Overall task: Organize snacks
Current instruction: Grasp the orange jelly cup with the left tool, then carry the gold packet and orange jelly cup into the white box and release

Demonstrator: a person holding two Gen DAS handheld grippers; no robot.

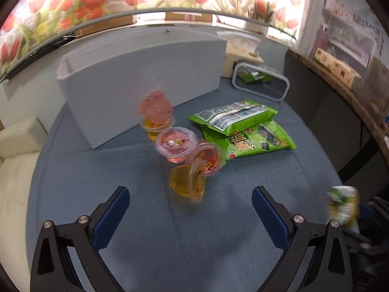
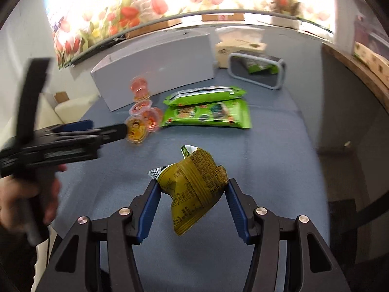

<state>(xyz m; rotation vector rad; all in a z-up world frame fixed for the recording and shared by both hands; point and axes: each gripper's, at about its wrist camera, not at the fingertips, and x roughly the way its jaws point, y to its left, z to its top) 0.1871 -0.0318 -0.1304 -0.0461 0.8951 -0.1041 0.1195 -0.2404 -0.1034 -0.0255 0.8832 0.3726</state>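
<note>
My right gripper [image 2: 193, 182] is shut on a crumpled olive-yellow snack packet [image 2: 194, 185], held above the blue tabletop [image 2: 279, 158]; the same packet [image 1: 344, 204] shows at the right edge of the left wrist view. My left gripper [image 1: 190, 192] is open, its fingertips on either side of a yellow jelly cup [image 1: 187, 185] lying tilted, without touching it. Behind that cup sit a pink jelly cup [image 1: 176, 143], a red one [image 1: 209, 158] and a stacked pair [image 1: 155, 114]. Two green snack packets [image 1: 243, 126] lie overlapped to their right.
A long white box [image 1: 136, 73] stands open-topped behind the cups. At the back right is a grey-rimmed clear bin [image 1: 261, 82] holding green packets, with a cream carton [image 1: 240, 51] behind it. A cream sofa [image 1: 17, 158] borders the table's left; a person's hand [image 2: 29, 194] holds the left gripper.
</note>
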